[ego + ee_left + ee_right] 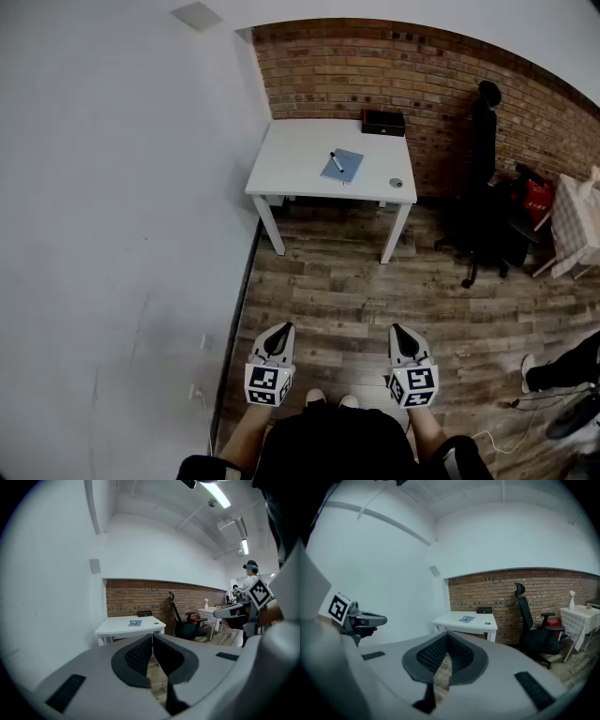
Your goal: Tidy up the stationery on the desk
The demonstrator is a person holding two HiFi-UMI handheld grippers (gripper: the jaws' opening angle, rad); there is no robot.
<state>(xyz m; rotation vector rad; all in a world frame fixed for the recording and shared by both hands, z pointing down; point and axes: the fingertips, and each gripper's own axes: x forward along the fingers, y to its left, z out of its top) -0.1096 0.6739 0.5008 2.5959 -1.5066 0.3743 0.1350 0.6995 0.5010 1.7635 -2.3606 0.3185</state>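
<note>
Ceil. lamps (pixel 219 494): left gripper view only

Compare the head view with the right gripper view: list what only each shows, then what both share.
Only the head view: the person's shoes, and the right gripper seen from above with its marker cube.

Only the right gripper view: the ceiling, and that gripper's ribbed jaws close up, pressed together with nothing between them.

Both: the desk with its notebook, pen and black box, the chair, the brick wall and the left gripper.
</note>
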